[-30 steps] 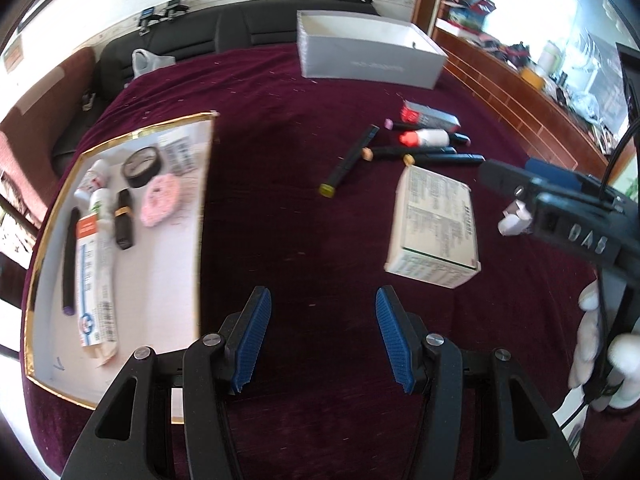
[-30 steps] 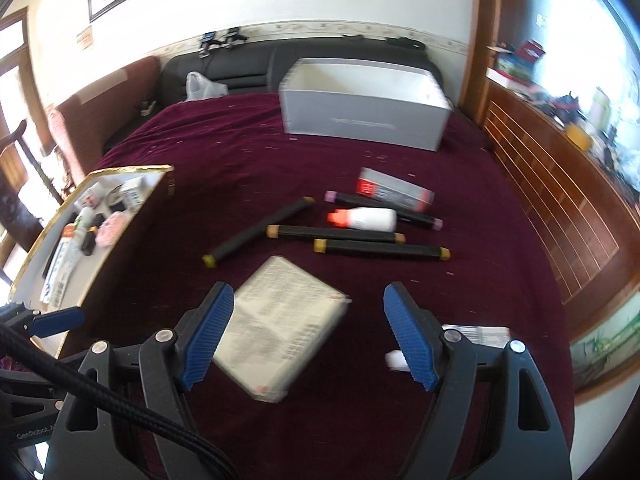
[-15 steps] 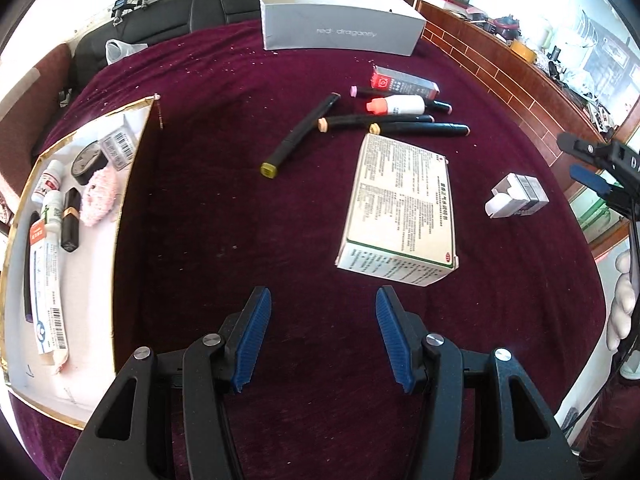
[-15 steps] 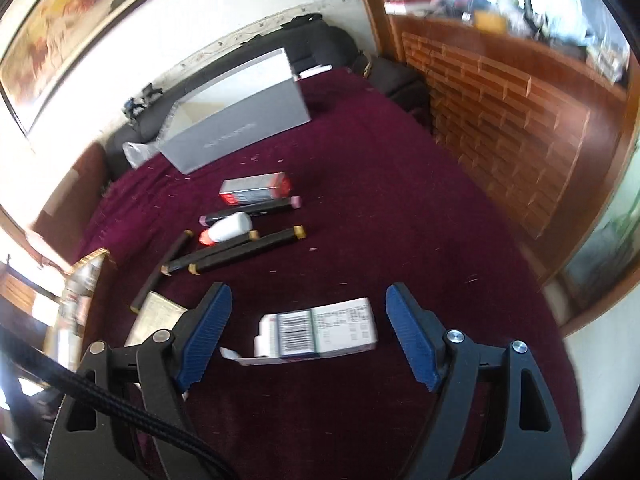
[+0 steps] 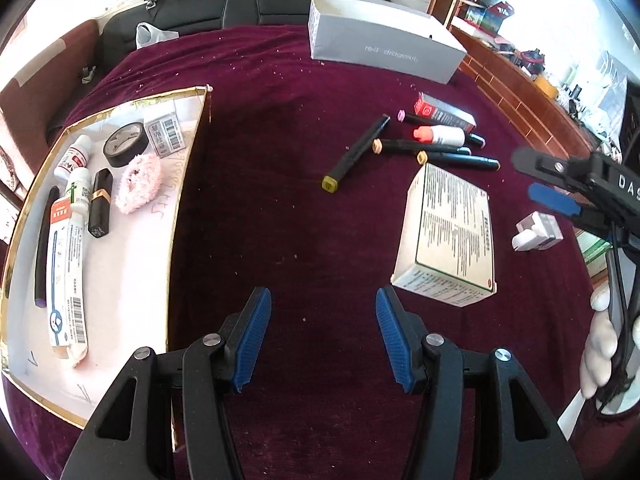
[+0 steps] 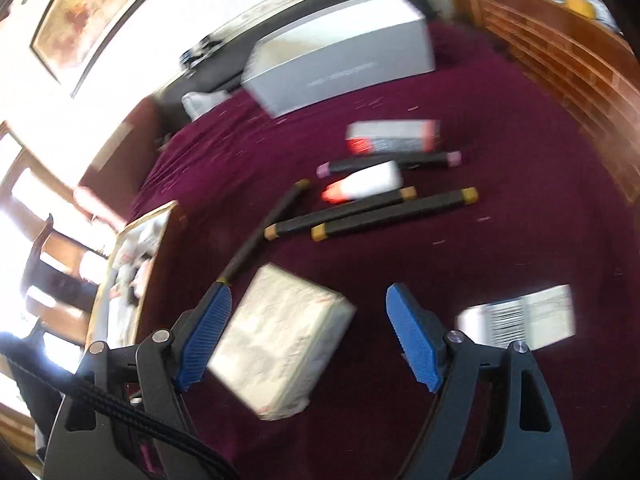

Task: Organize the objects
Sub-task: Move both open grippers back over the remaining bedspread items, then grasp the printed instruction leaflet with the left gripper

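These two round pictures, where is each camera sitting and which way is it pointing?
Left wrist view: sits on the left gripper, facing forward over the maroon cloth; shows its open blue fingers, plus the right gripper and a white-gloved hand.
Right wrist view: sits on the right gripper, tilted and blurred, aimed at the printed carton; only its own open fingers show.
Shared: the carton, black markers, grey box and gold-edged tray.

Bright daylight floods in from windows (image 5: pixel 568 12) at the right, blown out to white; the left view is sharp; the right view is smeared by motion blur; both bend strongly at dark, rounded edges.
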